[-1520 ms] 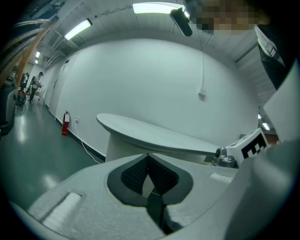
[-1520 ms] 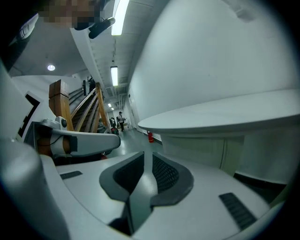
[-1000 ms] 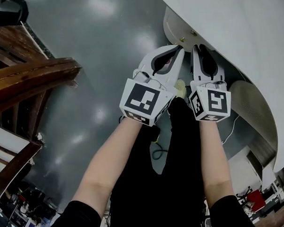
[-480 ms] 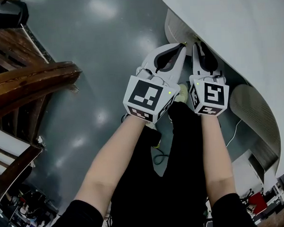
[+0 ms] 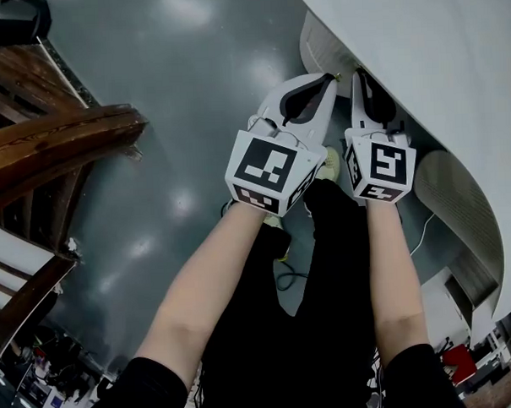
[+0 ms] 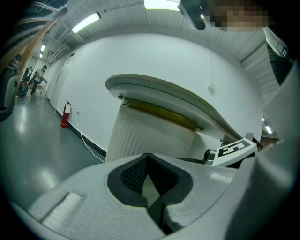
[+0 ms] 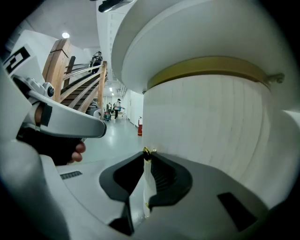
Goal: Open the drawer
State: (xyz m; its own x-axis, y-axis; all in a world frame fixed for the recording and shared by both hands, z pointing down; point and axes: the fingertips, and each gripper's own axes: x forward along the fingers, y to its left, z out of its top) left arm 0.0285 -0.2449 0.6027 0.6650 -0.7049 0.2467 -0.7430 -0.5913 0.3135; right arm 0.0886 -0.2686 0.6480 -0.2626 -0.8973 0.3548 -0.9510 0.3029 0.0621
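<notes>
A white ribbed drawer front (image 5: 319,42) curves under the white table top (image 5: 418,56), with a small gold knob (image 5: 337,75) showing between my two grippers. My right gripper (image 5: 360,74) is up against the drawer front. In the right gripper view its jaws (image 7: 147,154) are shut on a gold knob (image 7: 148,151) at their tips, with the ribbed front (image 7: 211,126) just behind. My left gripper (image 5: 325,82) is shut beside the other knob. In the left gripper view its tips (image 6: 149,155) meet with nothing between them, short of the ribbed front (image 6: 150,136).
A wooden staircase (image 5: 50,140) stands at the left across the grey floor (image 5: 190,66). A second ribbed pedestal (image 5: 458,198) stands under the table at the right. A red fire extinguisher (image 6: 64,121) stands by the far wall. My legs are below the grippers.
Both grippers have moved forward to the drawer front. The right gripper now covers the knob that showed beside it a second ago.
</notes>
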